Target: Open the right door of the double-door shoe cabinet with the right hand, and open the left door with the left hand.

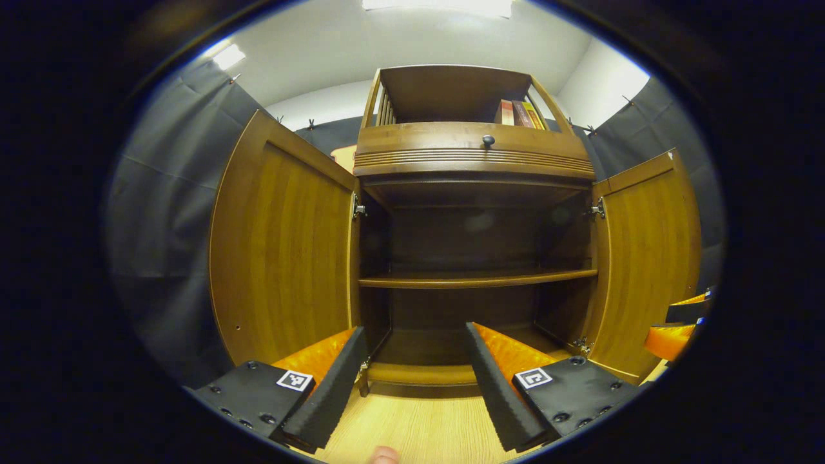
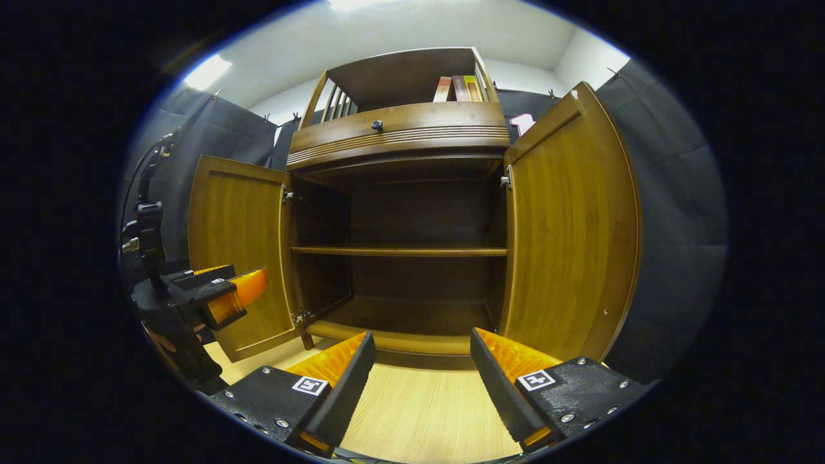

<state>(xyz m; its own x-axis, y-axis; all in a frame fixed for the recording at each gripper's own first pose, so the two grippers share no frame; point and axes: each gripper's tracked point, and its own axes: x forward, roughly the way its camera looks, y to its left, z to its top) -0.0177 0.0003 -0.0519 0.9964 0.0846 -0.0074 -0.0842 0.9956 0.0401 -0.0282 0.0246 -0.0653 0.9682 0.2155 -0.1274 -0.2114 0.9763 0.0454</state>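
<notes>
— Where do the doors stand?

— From my seat, both are swung wide. In the left gripper view the left door (image 1: 283, 251) sits at nine o'clock of the cabinet (image 1: 474, 154), and the right door (image 1: 644, 258) at three. I judge they hang out like that so the shelf (image 1: 477, 278) inside shows bare; the task looks done.

— And the grippers?

— My left gripper (image 1: 416, 386) is spread wide, holding nothing, touching nothing, low at six o'clock over the floor (image 1: 419, 432). My right gripper (image 2: 419, 386) is the same: wide apart, empty, well short of the right door (image 2: 567, 232). I'd say both are backed off so the doors rest free.
</notes>
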